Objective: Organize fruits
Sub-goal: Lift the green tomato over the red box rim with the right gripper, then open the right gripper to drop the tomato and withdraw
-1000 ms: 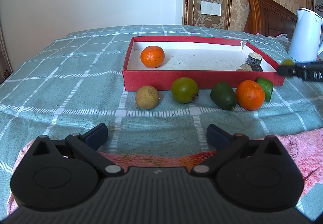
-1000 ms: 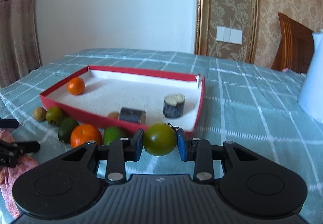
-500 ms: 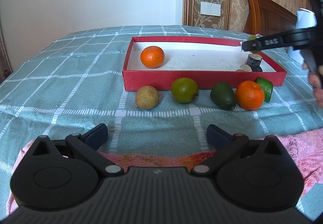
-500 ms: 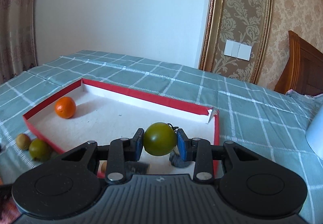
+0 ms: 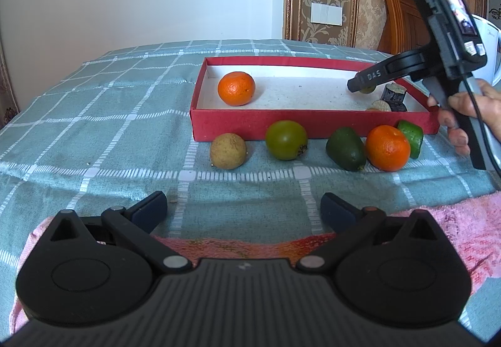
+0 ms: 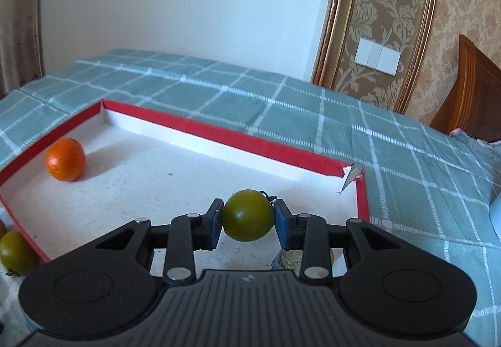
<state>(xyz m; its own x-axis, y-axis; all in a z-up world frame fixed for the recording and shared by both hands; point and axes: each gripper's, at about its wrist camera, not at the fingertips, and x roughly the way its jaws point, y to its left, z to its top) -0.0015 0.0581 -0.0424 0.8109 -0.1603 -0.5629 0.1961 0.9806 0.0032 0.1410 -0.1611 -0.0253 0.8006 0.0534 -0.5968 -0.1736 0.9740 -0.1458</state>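
- The right gripper point(image 6: 248, 218) is clamped on a round green tomato point(image 6: 248, 215). One blue pad presses each side, and the fruit sits snug in the middle.
- The green tomato hangs over the white floor of the red box point(image 6: 219, 135), near the right end. It looks a little way above the floor — not resting on it yet, as far as I can tell.
- One orange point(image 6: 65, 164) already sits inside the box, far off at the left end.
- Some small dark and tan bits point(image 5: 393, 95) lie in the near right corner of the box. I cannot tell what they are.
- The left gripper point(image 5: 243, 211) has its fingers wide apart and holds nothing. It waits low over a pink towel point(image 5: 463, 231), well away from the box.
- More fruit waits in a row on the checked cloth point(image 5: 94, 134) just in front of the box: a brown round fruit point(image 5: 228, 150), another green tomato point(image 5: 286, 140), an avocado point(image 5: 345, 148), a second orange point(image 5: 387, 147) and a lime point(image 5: 412, 134).
- To do this step well, I think the right gripper should go down slowly until the tomato nearly touches the floor, then let go gently.
- A round fruit rolls — so dropping it from high up could send it away.
- It is best to put it on a bare patch, away from the dark bits and the box wall.
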